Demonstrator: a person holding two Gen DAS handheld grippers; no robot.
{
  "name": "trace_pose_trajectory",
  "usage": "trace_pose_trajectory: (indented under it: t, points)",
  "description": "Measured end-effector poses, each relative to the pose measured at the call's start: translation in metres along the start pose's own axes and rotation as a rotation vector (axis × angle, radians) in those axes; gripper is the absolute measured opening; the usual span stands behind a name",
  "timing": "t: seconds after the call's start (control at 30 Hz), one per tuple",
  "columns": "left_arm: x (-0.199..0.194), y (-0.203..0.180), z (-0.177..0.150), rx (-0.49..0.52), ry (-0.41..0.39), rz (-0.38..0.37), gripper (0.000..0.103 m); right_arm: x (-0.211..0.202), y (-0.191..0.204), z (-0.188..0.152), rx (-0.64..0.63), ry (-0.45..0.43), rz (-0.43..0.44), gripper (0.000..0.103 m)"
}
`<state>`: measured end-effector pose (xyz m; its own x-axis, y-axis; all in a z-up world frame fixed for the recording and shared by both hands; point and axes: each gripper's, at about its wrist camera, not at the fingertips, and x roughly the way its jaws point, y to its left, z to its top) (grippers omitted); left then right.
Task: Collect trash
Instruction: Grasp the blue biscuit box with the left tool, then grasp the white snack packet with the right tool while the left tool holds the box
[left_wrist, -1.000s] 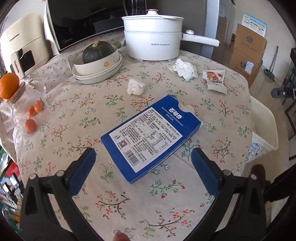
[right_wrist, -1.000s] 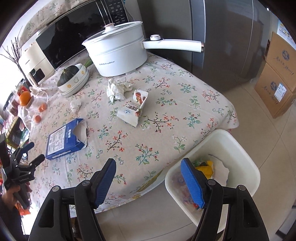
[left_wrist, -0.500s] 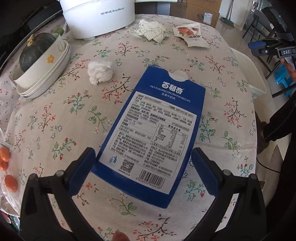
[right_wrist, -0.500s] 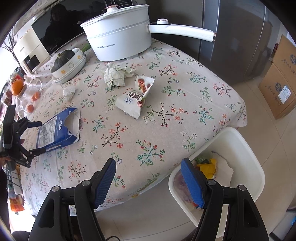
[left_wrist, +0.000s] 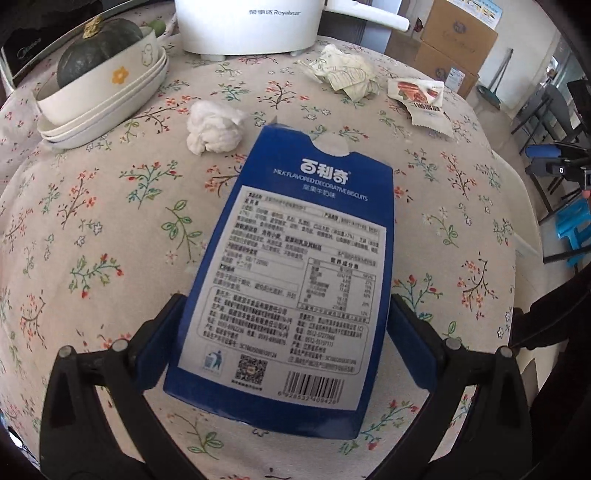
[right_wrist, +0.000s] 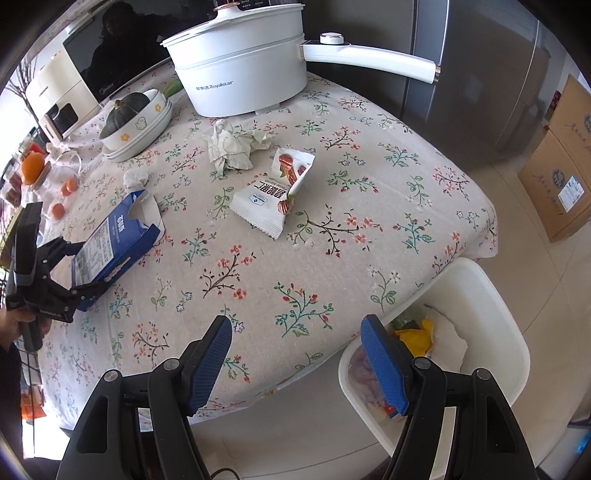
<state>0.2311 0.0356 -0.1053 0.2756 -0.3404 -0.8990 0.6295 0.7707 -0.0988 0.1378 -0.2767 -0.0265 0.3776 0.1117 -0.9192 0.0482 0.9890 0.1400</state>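
A blue biscuit box (left_wrist: 295, 266) lies label-up on the floral tablecloth. My left gripper (left_wrist: 284, 339) is open, its two fingers on either side of the box's near end; it also shows in the right wrist view (right_wrist: 88, 269) at the box (right_wrist: 110, 240). Beyond the box lie a white tissue ball (left_wrist: 214, 125), crumpled paper (left_wrist: 343, 72) and a snack wrapper (left_wrist: 421, 99). My right gripper (right_wrist: 295, 362) is open and empty, off the table's near edge beside the white trash bin (right_wrist: 491, 321). The wrapper (right_wrist: 273, 195) and the paper (right_wrist: 232, 146) show in that view too.
A white electric pot (right_wrist: 243, 74) with a long handle stands at the back. Stacked bowls hold a green squash (left_wrist: 96, 40). Oranges (right_wrist: 33, 166) lie at the table's left. Cardboard boxes (right_wrist: 561, 166) stand on the floor at right. The bin holds trash.
My left gripper has moved forward and down over the table until its open fingers straddle the blue box. My right gripper has stayed open near the bin, shifting slightly.
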Motion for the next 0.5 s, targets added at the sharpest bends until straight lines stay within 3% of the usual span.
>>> trace_pose_trajectory:
  t: [0.13,0.3,0.5]
  points:
    - [-0.009,-0.010,-0.017,-0.101,-0.050,0.050,0.099,-0.007,-0.003,-0.001,0.007,-0.017,0.001,0.074]
    - [-0.030,-0.028,-0.028,-0.151,-0.106,0.096,0.095,-0.011,-0.007,-0.001,0.024,-0.026,0.004,0.074]
    - [-0.056,-0.036,-0.040,-0.349,-0.124,0.102,0.095,-0.003,-0.015,0.008,0.091,-0.028,0.005,0.074]
